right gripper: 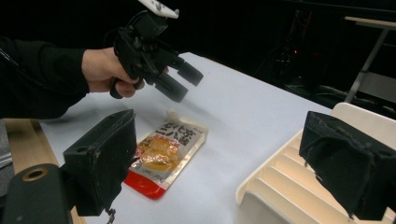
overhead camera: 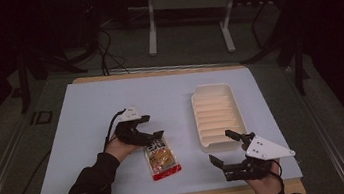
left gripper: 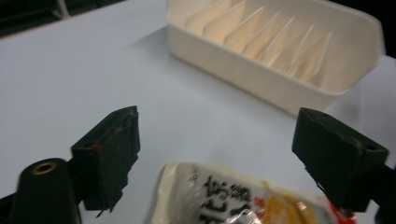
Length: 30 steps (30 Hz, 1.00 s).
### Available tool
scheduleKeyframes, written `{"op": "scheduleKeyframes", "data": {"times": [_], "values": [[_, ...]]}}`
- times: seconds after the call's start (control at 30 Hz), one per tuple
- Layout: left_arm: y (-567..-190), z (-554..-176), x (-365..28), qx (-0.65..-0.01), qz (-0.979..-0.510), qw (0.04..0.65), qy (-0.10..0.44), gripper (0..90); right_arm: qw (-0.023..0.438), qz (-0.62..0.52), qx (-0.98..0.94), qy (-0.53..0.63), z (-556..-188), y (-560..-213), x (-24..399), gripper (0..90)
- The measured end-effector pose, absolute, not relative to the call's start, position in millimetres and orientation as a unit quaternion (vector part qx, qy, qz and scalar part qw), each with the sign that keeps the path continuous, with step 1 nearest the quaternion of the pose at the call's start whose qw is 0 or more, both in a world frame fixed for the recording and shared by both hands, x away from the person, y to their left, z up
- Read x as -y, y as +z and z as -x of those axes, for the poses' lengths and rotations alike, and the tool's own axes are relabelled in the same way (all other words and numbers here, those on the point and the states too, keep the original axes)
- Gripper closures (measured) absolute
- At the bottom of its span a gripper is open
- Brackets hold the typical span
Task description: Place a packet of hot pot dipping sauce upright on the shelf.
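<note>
Item first: food pouch [overhead camera: 162,159], flat, sealed, pale top with dark lettering, orange picture in the middle, red band at its near end. Lies on the white table sheet [overhead camera: 91,112], left of the ribbed cream tray [overhead camera: 215,116]. Left gripper [overhead camera: 148,133] hangs just over the pouch's far end, jaws apart, straddling that end without pressing it. Right gripper [overhead camera: 224,146] sits near the tray's near corner, jaws wide apart, nothing between them. Left gripper view shows the lettering close up; right gripper view shows the whole pouch [right gripper: 166,151] with the left gripper [right gripper: 180,81] above.
</note>
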<state>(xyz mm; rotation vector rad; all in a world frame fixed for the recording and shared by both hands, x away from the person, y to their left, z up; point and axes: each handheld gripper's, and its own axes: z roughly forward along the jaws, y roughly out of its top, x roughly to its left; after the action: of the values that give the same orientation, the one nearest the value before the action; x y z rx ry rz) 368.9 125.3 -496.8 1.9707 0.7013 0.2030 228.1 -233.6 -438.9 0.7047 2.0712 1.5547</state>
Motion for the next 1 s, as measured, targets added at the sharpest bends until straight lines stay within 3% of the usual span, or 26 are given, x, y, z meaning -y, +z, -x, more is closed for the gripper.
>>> {"op": "scheduleKeyframes", "data": {"times": [0.27,0.47,0.7,1.0], "values": [[-523.7,-375.6,-129.8,-0.309,-0.824,0.467,0.084,19.5,0.225,-0.253,-0.756,0.56,-228.1,-440.2,232.1,11.3],[-533.2,-380.1,-131.9,-0.31,-0.833,0.451,0.079,27.2,0.223,-0.256,-0.755,0.561,-228.9,-440.8,233.6,11.3],[-543.8,-386.9,-127.5,-0.315,-0.853,0.412,0.049,29.8,0.223,-0.257,-0.756,0.559,-229.0,-441.4,233.8,11.3],[-537.6,-382.0,-112.6,-0.299,-0.883,0.354,0.08,34.1,0.222,-0.255,-0.759,0.557,-230.2,-442.0,231.0,11.3]]}}
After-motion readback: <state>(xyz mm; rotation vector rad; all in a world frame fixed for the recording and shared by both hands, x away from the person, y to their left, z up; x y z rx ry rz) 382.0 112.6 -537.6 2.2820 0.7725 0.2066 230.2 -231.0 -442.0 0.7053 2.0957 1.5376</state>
